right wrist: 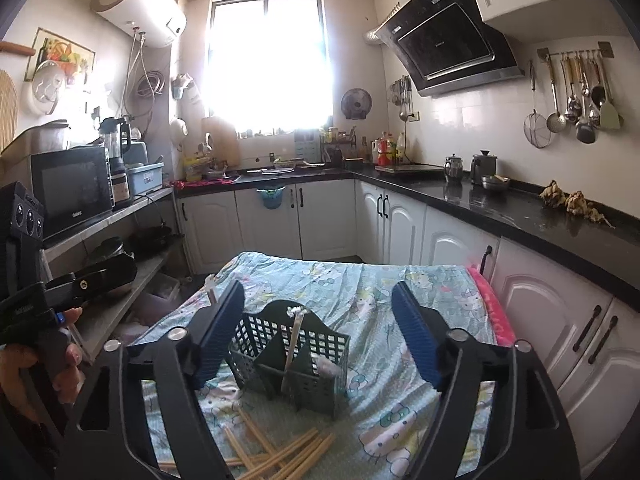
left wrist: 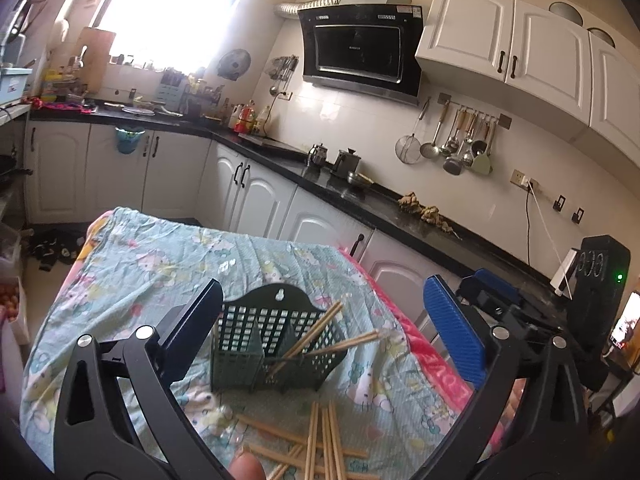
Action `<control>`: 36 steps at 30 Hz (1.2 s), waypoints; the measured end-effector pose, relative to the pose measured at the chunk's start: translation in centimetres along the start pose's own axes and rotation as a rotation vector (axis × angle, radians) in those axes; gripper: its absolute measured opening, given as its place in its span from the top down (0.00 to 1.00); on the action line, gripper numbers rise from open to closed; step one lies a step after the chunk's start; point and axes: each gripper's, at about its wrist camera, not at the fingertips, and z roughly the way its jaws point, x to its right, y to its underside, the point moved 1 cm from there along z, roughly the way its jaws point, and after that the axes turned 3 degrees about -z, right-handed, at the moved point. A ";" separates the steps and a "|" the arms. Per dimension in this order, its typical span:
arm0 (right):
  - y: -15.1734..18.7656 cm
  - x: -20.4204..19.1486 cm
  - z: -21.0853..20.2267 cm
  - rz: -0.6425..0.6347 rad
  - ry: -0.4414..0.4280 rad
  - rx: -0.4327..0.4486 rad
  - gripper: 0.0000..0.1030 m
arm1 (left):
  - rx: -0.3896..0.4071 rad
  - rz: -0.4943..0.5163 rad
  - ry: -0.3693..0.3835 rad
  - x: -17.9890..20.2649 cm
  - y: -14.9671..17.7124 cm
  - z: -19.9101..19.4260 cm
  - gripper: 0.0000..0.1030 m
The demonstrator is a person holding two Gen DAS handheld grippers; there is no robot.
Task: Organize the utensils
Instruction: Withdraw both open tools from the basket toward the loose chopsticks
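Note:
A dark green slotted utensil caddy (left wrist: 276, 340) stands on a small table covered with a light blue cartoon cloth (left wrist: 160, 264). A few chopsticks (left wrist: 320, 336) lean in its right compartment. Several loose wooden chopsticks (left wrist: 320, 444) lie on the cloth in front of it. My left gripper (left wrist: 320, 320) is open and empty above the caddy. In the right wrist view the caddy (right wrist: 292, 364) holds an upright utensil (right wrist: 294, 340), and loose chopsticks (right wrist: 280, 456) lie near. My right gripper (right wrist: 320, 336) is open and empty around the caddy's sides without touching.
Black countertops (right wrist: 520, 208) with white cabinets (right wrist: 448, 248) run along the back and right. Kettles (right wrist: 454, 168) and ginger roots (right wrist: 572, 202) sit on the counter. A microwave (right wrist: 72, 188) stands on a shelf at left. The other gripper's handle (right wrist: 44, 320) is at far left.

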 end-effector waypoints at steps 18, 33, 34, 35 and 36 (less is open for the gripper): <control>4.0 -0.8 -0.8 0.003 0.053 -0.097 0.24 | -0.103 -0.035 -0.021 -1.9 5.1 -0.7 0.10; 7.1 -1.9 0.5 0.005 0.023 -0.180 0.22 | -0.173 -0.075 -0.094 -5.3 9.7 -2.8 0.10; 7.3 -2.1 0.7 0.003 0.019 -0.186 0.22 | -0.178 -0.076 -0.098 -5.4 9.9 -2.8 0.10; 7.4 -2.2 0.8 0.000 0.016 -0.190 0.22 | -0.185 -0.075 -0.101 -5.4 10.2 -2.9 0.10; 7.6 -2.3 0.9 -0.004 0.012 -0.194 0.22 | -0.190 -0.073 -0.102 -5.5 10.4 -2.9 0.10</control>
